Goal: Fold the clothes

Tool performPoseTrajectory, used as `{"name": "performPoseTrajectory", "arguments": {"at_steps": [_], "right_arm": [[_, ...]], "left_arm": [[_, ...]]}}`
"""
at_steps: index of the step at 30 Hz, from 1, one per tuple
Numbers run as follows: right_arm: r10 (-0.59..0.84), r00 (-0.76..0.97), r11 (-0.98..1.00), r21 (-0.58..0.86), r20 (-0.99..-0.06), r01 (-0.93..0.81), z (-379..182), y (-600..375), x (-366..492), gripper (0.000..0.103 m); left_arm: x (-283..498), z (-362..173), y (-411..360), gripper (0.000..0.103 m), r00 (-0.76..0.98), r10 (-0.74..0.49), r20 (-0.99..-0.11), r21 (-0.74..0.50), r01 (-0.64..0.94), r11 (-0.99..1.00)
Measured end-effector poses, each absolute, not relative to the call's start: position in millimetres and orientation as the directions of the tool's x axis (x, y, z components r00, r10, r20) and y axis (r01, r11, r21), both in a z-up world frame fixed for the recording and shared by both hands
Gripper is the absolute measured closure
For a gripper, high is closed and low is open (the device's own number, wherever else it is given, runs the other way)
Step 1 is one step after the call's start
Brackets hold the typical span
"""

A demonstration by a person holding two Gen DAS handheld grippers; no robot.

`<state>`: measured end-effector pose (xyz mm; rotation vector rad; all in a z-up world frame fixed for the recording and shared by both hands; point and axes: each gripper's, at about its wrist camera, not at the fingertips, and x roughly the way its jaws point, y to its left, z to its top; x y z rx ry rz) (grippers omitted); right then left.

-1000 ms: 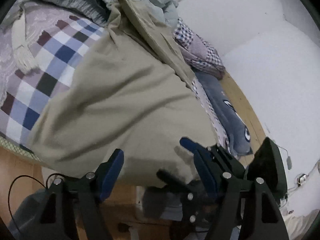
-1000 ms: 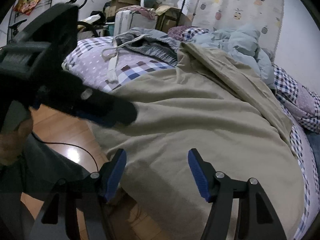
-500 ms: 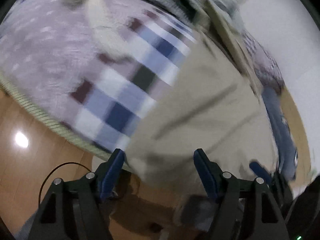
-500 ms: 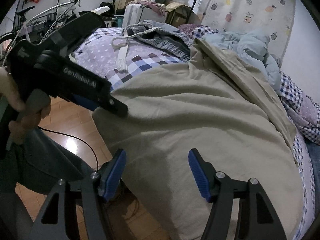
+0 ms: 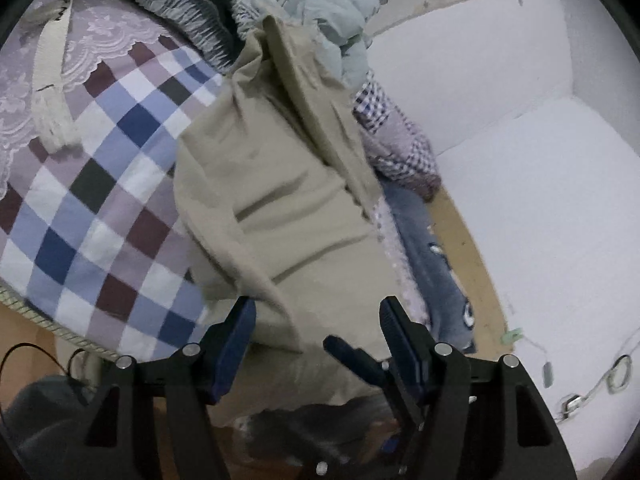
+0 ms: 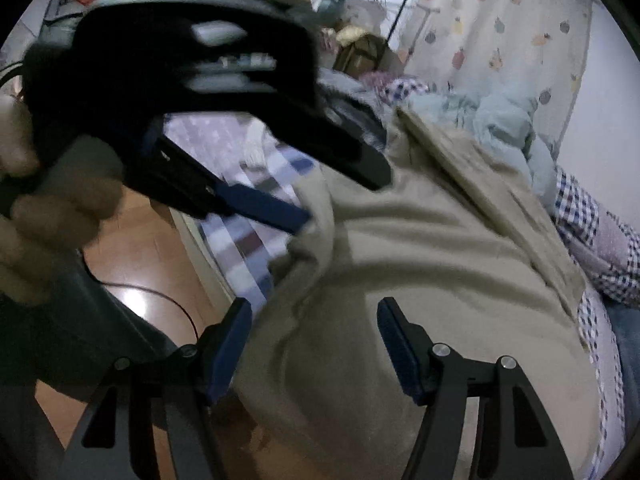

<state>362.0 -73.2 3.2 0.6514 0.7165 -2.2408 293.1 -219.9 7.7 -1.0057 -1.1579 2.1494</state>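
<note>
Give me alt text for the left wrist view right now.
A khaki garment lies rumpled on a checked bedspread, its near edge folded over between the open fingers of the left gripper. A blue tip of the right gripper pokes in at the hem. Grey and pale blue clothes are heaped behind, with a white wall on the right.

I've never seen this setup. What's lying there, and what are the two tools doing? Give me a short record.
Garment: beige garment, spread out, creased
Bed cover: checked bedspread, partly under it
Left tool: open, at a fold of the garment's edge
Right tool: open, above the garment's near part
Behind: grey garment and pale blue bundle
</note>
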Motion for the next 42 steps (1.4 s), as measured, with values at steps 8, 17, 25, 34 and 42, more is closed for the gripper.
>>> {"name": "performPoseTrajectory", "arguments": {"at_steps": [8,17,25,34,42], "right_arm": [[-0.43,-0.625,-0.603,-0.307,-0.652,0.736,-10.4,-91.6,353.9,0.033],[-0.421,-0.574,-0.7,-0.151,-0.702,0.698,-2.4,-75.2,310.3,0.095],[-0.492,-0.487,-0.809,0.172,-0.722,0.562,2.1,-26.0,259.6,0.094],[-0.52,-0.443,-0.811,0.26,-0.73,0.523,-5.6,-14.0,245.2,0.092],[-0.525,-0.433,-0.808,0.27,-0.733,0.523,-8.3,-12.4,245.8,0.092]], "left_arm": [[287.1,13.9,-212.7,0.035,-0.586,0.734,-0.345,-0.873,-0.086,-0.479],[309.0,4.1,-258.7,0.032,-0.674,0.652,-0.346,-0.884,0.002,-0.467],[311.1,-5.0,-258.6,0.03,-0.661,0.628,-0.411,-0.858,0.048,-0.512],[315.0,18.9,-186.9,0.03,-0.607,0.502,-0.616,-0.544,-0.133,-0.829],[317.7,19.5,-144.7,0.032,-0.648,0.301,-0.7,-0.228,-0.196,-0.954]]}}
